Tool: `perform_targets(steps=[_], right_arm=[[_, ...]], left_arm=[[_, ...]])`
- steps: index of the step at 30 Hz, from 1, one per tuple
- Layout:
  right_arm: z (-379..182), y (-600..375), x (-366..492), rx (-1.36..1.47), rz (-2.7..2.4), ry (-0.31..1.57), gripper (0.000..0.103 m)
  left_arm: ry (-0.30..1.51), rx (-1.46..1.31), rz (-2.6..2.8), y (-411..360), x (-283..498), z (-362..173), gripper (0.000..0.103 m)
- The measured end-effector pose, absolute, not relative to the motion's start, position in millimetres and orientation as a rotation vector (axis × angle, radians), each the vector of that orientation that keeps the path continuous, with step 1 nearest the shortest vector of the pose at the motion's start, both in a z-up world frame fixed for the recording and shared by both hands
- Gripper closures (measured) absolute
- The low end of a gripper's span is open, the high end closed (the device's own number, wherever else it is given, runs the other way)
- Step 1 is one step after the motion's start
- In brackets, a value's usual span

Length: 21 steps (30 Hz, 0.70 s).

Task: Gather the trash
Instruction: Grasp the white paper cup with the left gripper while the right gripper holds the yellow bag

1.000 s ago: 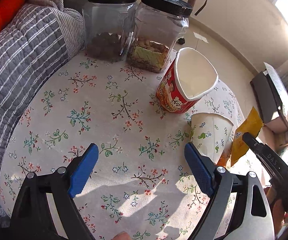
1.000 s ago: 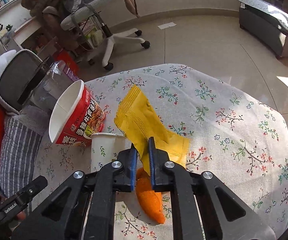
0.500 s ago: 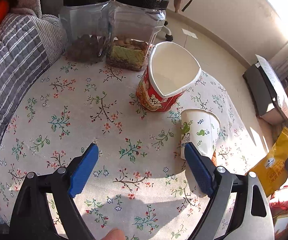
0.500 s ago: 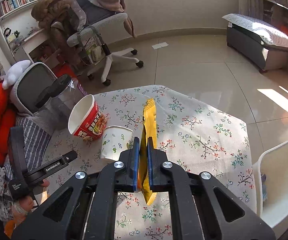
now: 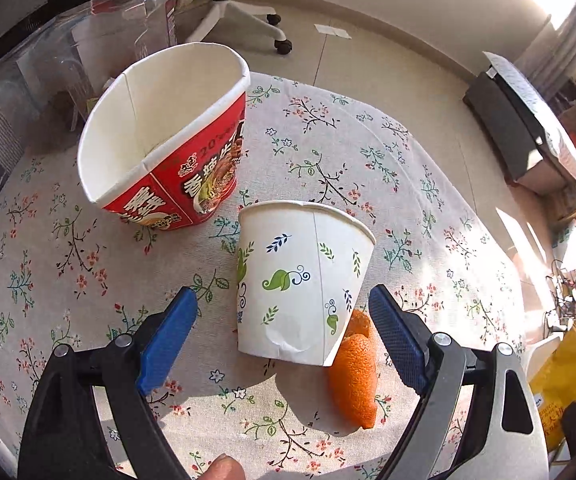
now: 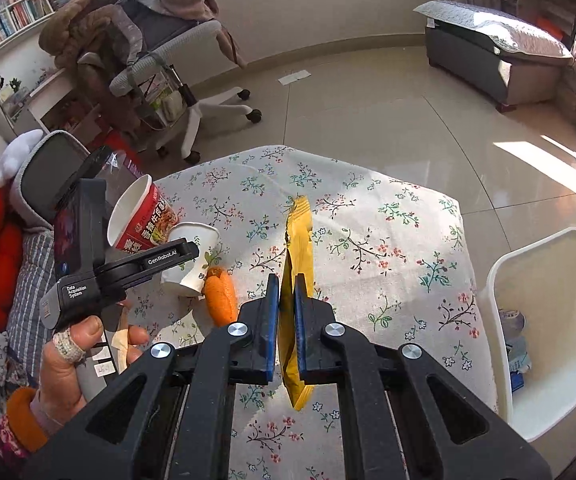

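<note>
My right gripper [image 6: 285, 292] is shut on a yellow snack bag [image 6: 300, 240] and holds it edge-on above the floral table. The bag also shows in the left wrist view [image 5: 564, 376] at the lower right. My left gripper [image 5: 283, 328] is open, its blue pads either side of a white paper cup with green leaves [image 5: 300, 280], not touching it. An orange peel [image 5: 354, 376] lies against the cup's right side. A red instant-noodle cup [image 5: 167, 148], dented and empty, stands just behind. Cup [image 6: 189, 256], peel [image 6: 219, 296] and noodle cup [image 6: 139, 216] show in the right wrist view.
A white bin [image 6: 548, 320] with some trash in it stands off the table's right edge. Clear plastic jars [image 5: 79, 40] stand at the table's back left. A striped cushion [image 6: 27, 280] lies left. An office chair [image 6: 159, 60] and a bench [image 6: 496, 56] stand beyond.
My left gripper has moved forward and right until the paper cup sits between its open pads. My right gripper has lifted the yellow bag and drawn back toward the bin side.
</note>
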State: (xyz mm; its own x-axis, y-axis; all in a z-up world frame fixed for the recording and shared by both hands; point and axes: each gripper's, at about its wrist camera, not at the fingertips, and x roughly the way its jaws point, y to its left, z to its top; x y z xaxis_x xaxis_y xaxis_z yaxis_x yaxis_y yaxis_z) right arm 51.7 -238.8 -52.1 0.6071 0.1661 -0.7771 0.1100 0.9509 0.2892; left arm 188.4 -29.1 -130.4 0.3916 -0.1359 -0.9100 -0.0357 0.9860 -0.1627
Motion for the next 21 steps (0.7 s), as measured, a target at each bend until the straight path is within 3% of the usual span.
perform_targets(steps=[10,21], right_arm=[[-58.7,-243.8,52.8,0.351,0.038,0.938,0.096],[-54.8,-228.3,45.2,0.312,0.064,0.896,0.096]], left_arm=[[1.192,-0.095,-0.05,-42.3,201.1,-145.6,0.037],[1.05,-0.021,0.001,-9.1,151.3,-116.8,0.042]])
